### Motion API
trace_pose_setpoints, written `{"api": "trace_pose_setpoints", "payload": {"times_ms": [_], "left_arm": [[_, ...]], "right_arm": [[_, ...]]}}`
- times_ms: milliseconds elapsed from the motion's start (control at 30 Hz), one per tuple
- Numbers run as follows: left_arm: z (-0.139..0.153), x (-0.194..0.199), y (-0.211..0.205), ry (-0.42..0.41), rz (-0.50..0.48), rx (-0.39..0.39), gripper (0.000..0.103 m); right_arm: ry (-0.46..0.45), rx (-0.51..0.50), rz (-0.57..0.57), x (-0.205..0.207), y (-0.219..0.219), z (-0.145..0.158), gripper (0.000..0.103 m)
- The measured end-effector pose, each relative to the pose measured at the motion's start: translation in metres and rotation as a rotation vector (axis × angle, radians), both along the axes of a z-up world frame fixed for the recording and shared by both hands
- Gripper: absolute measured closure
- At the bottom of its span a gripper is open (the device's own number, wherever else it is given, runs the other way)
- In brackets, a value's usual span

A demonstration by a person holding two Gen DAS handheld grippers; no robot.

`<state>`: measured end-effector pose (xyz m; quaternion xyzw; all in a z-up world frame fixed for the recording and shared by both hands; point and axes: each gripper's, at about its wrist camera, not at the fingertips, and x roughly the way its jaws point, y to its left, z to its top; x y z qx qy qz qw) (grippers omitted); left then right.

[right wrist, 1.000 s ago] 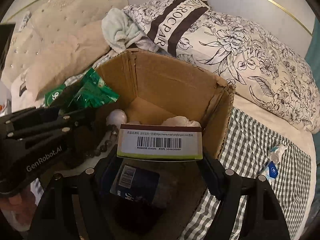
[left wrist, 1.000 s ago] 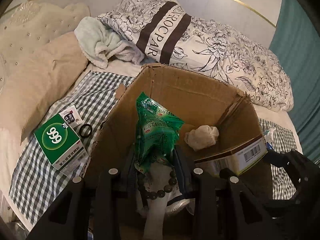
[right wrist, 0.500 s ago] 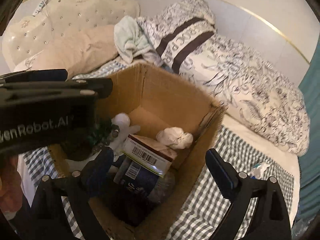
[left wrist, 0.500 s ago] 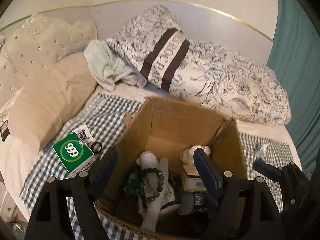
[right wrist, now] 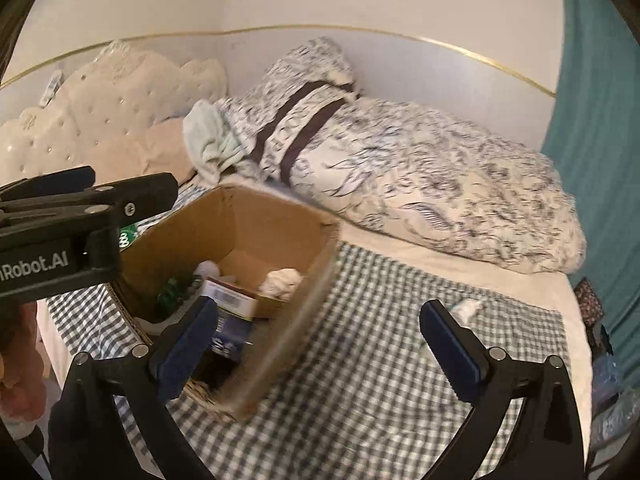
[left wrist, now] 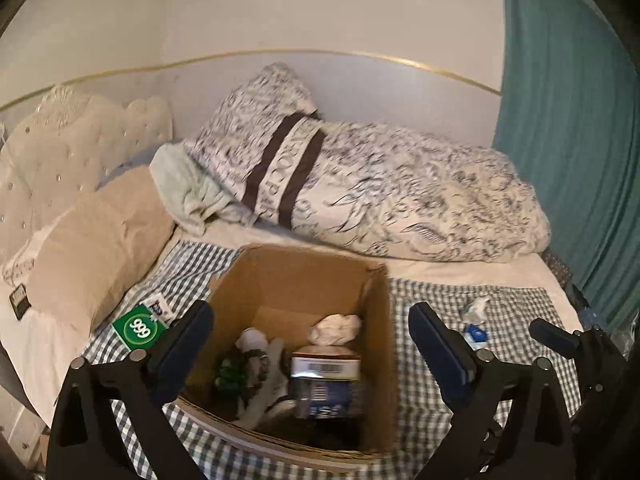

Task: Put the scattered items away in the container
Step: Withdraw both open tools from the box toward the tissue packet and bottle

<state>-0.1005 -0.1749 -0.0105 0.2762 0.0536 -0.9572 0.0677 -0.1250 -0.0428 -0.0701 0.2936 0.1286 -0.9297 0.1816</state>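
Both grippers, left (left wrist: 310, 344) and right (right wrist: 316, 342), have lifted away from the cardboard box (left wrist: 376, 360), spread wide and empty. The green packet (left wrist: 230, 372) now lies inside. The green carton (left wrist: 138, 327) beside the box seems next.

Open-topped cardboard box (left wrist: 308, 280), reachable from above.
Floor crowded: barcoded carton (left wrist: 325, 366), crumpled white wad (left wrist: 336, 327), bead bracelet (left wrist: 252, 364). Bare checked blanket (right wrist: 380, 340) right of box; floral pillow (left wrist: 400, 200) behind, green 999 box (left wrist: 138, 327) left.

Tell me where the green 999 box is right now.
In the left wrist view the green 999 box lies on the checked blanket, left of the cardboard box, near the beige pillow.
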Motion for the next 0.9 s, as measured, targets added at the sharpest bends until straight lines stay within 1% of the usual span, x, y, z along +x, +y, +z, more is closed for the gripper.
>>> {"api": "trace_pose_setpoints", "payload": {"times_ms": [100,300,400,467,600,700,833,900], "left_arm": [[0.014,0.009,0.022,0.034,-0.023,-0.016,0.0],[0.039,0.028,0.065,0.108,-0.078,-0.013,0.0],[0.052,0.035,0.086,0.135,-0.109,-0.041,0.0],[0.061,0.04,0.096,0.157,-0.122,-0.049,0.0],[0.077,0.05,0.113,0.199,-0.148,-0.039,0.0],[0.082,0.058,0.127,0.225,-0.168,-0.052,0.0],[0.08,0.056,0.145,0.225,-0.18,-0.081,0.0],[0.077,0.055,0.151,0.218,-0.186,-0.08,0.0]], "right_arm": [[0.028,-0.018,-0.034,0.011,0.026,0.013,0.0],[0.061,-0.078,-0.085,0.031,0.076,0.038,0.0],[0.081,-0.112,-0.113,0.04,0.097,0.049,0.0],[0.096,-0.124,-0.129,0.045,0.108,0.055,0.0],[0.118,-0.133,-0.17,0.055,0.132,0.067,0.0],[0.141,-0.117,-0.214,0.061,0.148,0.069,0.0],[0.146,-0.165,-0.244,0.067,0.175,0.074,0.0],[0.149,-0.174,-0.261,0.07,0.187,0.076,0.0]]}}
